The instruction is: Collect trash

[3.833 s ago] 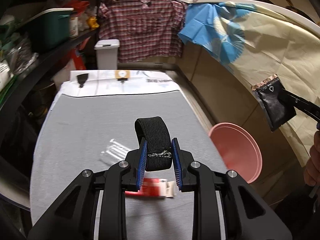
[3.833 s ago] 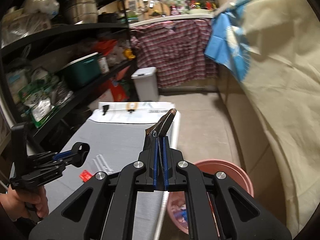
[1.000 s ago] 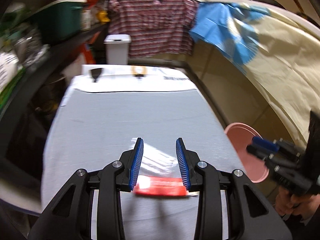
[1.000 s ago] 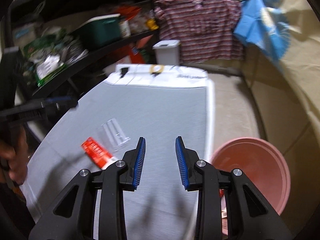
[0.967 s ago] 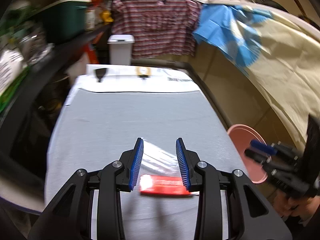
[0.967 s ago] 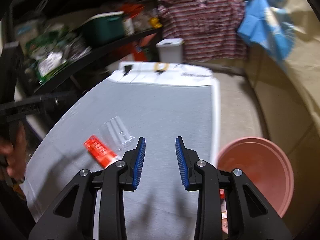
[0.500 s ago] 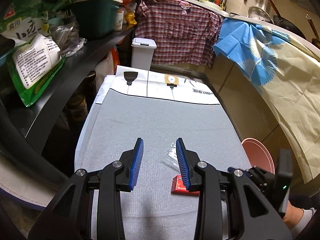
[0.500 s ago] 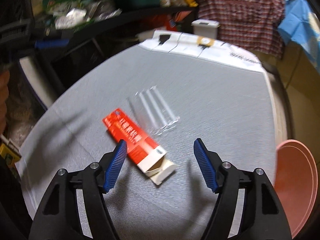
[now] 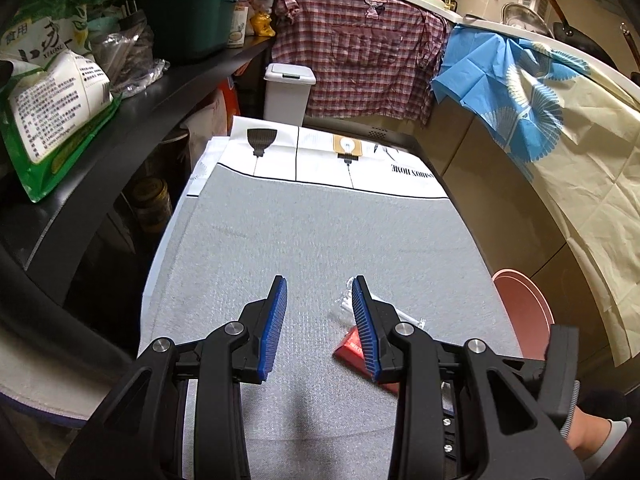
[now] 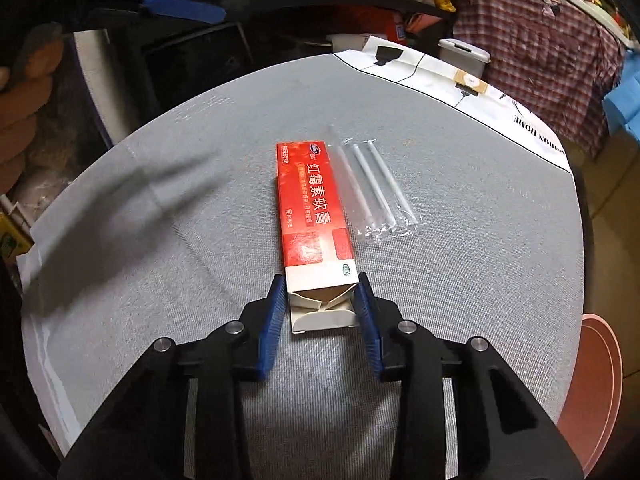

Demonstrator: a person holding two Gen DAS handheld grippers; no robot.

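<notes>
A red and white carton [image 10: 312, 216] lies flat on the grey table cover [image 10: 160, 240], its open white end towards my right gripper [image 10: 320, 294]. The right gripper is open, its blue pads on either side of that open end, touching or nearly touching it. A clear plastic wrapper [image 10: 370, 188] lies against the carton's right side. In the left wrist view my left gripper [image 9: 318, 292] is open and empty above the table [image 9: 320, 240]; the carton [image 9: 350, 346] and wrapper [image 9: 384, 310] show partly behind its right finger.
A pink basin [image 10: 592, 392] stands on the floor off the table's right edge, also in the left wrist view [image 9: 520, 304]. Dark shelves with bags and a green bin [image 9: 188, 12] run along the left. A white lidded bin [image 9: 288, 92] stands beyond the table's far end.
My right gripper has moved down to the carton and narrowed, so its pads now flank the carton's open end. My left gripper has stayed open and shifted little.
</notes>
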